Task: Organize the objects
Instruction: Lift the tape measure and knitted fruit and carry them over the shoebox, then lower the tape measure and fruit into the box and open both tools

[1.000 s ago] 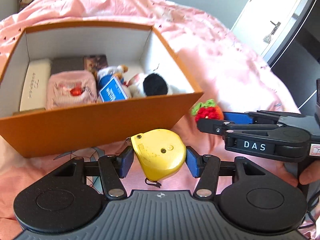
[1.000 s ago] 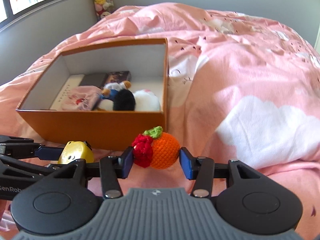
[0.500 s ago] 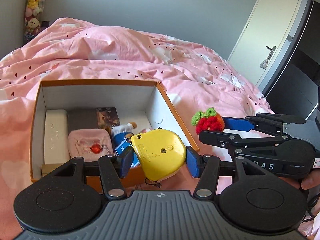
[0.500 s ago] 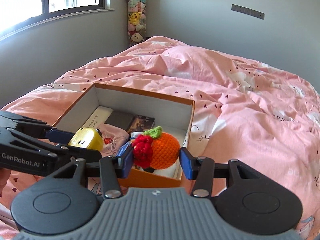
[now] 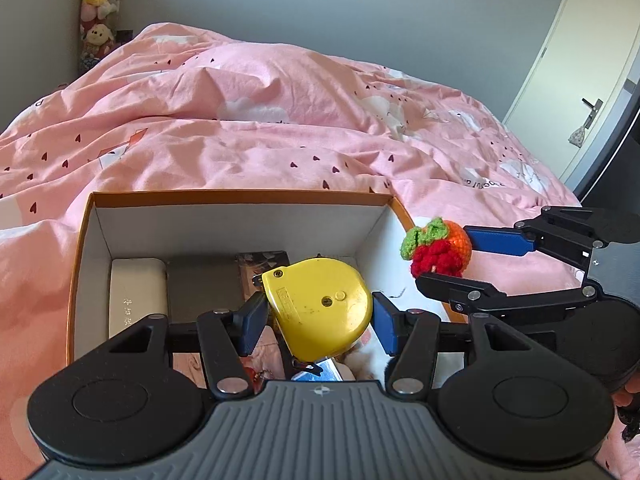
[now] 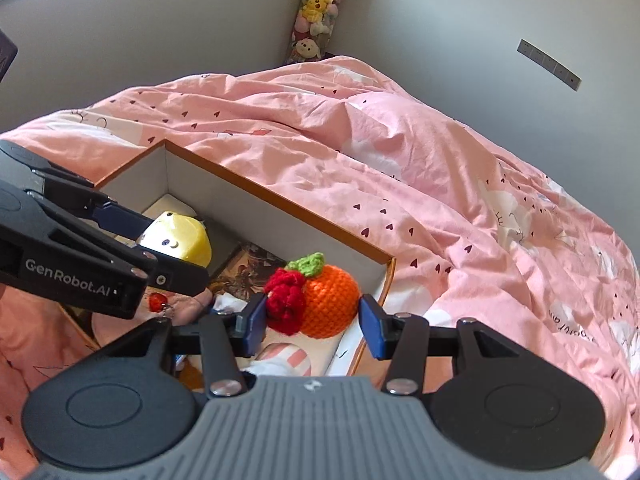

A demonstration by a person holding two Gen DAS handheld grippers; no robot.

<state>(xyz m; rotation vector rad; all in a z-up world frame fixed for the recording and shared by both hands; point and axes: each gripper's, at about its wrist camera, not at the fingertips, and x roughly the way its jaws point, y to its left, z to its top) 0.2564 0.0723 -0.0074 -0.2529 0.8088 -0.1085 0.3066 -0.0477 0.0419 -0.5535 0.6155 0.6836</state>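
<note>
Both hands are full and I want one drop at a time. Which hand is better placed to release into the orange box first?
Left, probably: its yellow tape measure hangs inside the orange box, whereas the right's crocheted fruit sits at the wall.

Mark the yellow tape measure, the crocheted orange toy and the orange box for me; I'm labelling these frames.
yellow tape measure [image 5: 320, 304], left wrist view, on its flat yellow side face.
crocheted orange toy [image 6: 326, 304], right wrist view, on its orange body.
orange box [image 5: 240, 222], left wrist view, on its white inner far wall.

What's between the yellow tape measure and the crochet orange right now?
In the left wrist view, the box's right wall stands between the tape measure and the crochet orange.
</note>
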